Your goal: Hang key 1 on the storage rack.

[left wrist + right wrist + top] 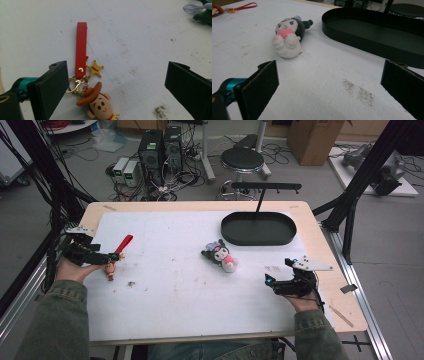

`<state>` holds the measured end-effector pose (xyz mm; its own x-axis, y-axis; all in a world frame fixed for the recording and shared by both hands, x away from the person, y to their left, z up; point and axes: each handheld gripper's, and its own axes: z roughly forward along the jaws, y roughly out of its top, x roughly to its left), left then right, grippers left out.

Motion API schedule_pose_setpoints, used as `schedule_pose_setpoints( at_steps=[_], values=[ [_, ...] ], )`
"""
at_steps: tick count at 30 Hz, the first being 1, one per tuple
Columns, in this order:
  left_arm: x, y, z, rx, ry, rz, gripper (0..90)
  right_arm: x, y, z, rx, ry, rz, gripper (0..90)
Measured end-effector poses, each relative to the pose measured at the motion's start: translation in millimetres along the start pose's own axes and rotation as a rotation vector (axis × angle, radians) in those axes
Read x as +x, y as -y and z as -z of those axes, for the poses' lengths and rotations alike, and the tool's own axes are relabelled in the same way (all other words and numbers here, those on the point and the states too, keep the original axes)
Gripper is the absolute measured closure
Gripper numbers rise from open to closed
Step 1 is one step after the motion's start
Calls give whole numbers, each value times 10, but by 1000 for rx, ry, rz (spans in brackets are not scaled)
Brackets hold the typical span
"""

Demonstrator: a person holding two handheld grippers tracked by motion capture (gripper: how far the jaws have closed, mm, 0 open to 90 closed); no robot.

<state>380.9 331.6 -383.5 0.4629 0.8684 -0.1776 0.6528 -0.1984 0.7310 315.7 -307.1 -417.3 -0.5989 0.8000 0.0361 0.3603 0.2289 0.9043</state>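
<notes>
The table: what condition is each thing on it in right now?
Left gripper: open, around the keychain.
Right gripper: open, holding nothing.
Keychain: lying flat, red strap stretched out.
Plush toy: lying on its back.
Black tray: empty.

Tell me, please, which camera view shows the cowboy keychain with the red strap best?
The left gripper view: the cowboy keychain with the red strap lies close, between open jaws. The high view shows it small; the right gripper view shows it far off.

Rubbery keychain [96,100]; fuzzy plush [288,37]; matt tray [372,32].
</notes>
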Motion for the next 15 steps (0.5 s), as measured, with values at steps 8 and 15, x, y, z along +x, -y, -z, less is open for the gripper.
schedule_pose_setpoints(
  at_steps=[8, 15],
  values=[
    [127, -115, -113, 35, 10, 12, 59, 0, 6, -17, 6, -2, -3, 6],
    [216, -176, -188, 111, -15, 12, 58, 23, 23, -35, 17, -11, 9, 6]
  ],
)
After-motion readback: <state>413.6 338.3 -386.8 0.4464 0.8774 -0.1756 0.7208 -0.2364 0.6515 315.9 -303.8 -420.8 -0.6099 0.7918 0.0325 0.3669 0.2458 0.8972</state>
